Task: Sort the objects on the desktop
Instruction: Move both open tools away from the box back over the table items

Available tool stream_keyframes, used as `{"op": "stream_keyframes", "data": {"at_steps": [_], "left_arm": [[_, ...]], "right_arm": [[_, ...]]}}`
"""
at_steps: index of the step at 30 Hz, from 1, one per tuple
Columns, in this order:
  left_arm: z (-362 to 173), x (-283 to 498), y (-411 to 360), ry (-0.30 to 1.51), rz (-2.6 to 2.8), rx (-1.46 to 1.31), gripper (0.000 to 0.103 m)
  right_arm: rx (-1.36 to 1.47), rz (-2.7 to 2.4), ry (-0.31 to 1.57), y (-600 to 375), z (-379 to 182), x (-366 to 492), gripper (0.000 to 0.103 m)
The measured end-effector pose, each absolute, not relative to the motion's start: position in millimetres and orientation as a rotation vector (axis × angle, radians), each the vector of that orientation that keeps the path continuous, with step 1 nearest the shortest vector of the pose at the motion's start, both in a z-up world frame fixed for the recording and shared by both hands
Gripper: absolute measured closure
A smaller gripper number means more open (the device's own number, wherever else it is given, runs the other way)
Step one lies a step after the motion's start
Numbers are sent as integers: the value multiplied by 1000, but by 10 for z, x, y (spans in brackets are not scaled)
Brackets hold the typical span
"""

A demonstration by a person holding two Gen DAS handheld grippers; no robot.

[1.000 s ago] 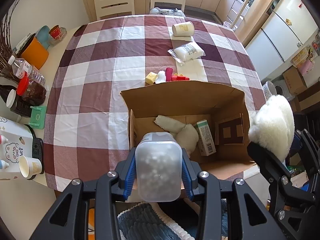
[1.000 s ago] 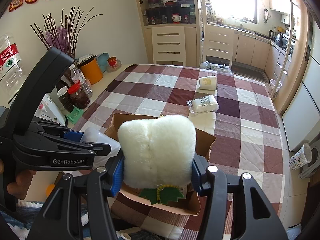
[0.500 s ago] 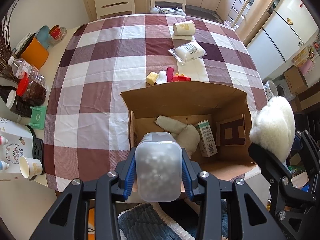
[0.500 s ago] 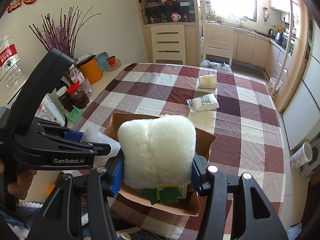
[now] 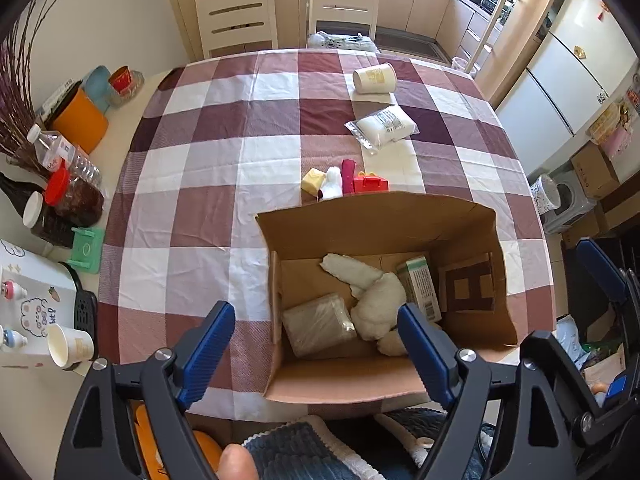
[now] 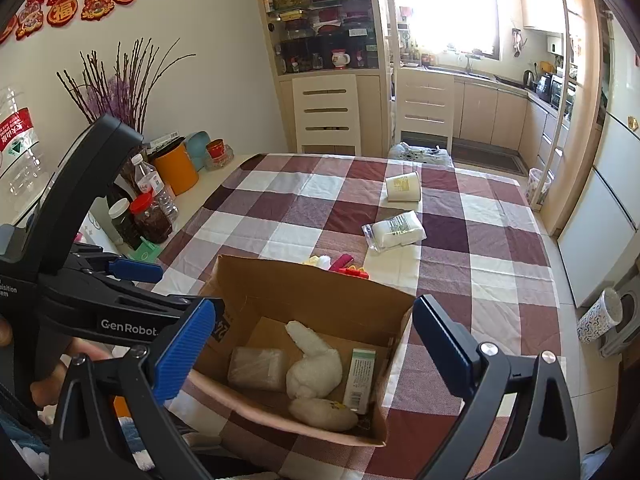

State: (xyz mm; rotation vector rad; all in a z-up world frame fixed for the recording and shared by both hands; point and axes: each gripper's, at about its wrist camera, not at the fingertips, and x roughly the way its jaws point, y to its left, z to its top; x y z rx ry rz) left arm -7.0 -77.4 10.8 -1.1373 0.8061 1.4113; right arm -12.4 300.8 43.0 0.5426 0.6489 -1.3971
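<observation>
Cardboard box [image 5: 384, 216] at lower centre now holds tub [image 5: 318, 324] and plush [image 6: 322, 414]; both my grippers, left [image 5: 316, 350] and right [image 6: 314, 348], are opening, empty. I'd lift clear before reaching the pouch [image 5: 384, 126] at upper right.

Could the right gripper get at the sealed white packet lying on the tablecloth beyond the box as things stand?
Probably yes: the right gripper, jaws opening and empty, hovers over the cardboard box; the white packet lies uncovered beyond it, nothing above it.

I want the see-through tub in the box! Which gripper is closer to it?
Left. The left gripper hangs right above the clear tub, jaws opening, empty. The right gripper hovers over the box's other end, beyond the fluffy toy.
</observation>
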Motion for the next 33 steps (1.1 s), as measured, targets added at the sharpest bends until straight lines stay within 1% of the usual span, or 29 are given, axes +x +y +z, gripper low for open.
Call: {"op": "stream_keyframes", "data": {"at_steps": [19,33], "left_arm": [[36,-29,-775,831,1394,-1178,17],[16,79,-779,862,1378,-1155,17]], "right_arm": [[583,-1391,651,3009,421,-166,2],[626,-1411,651,3080,400,-243,1]]}}
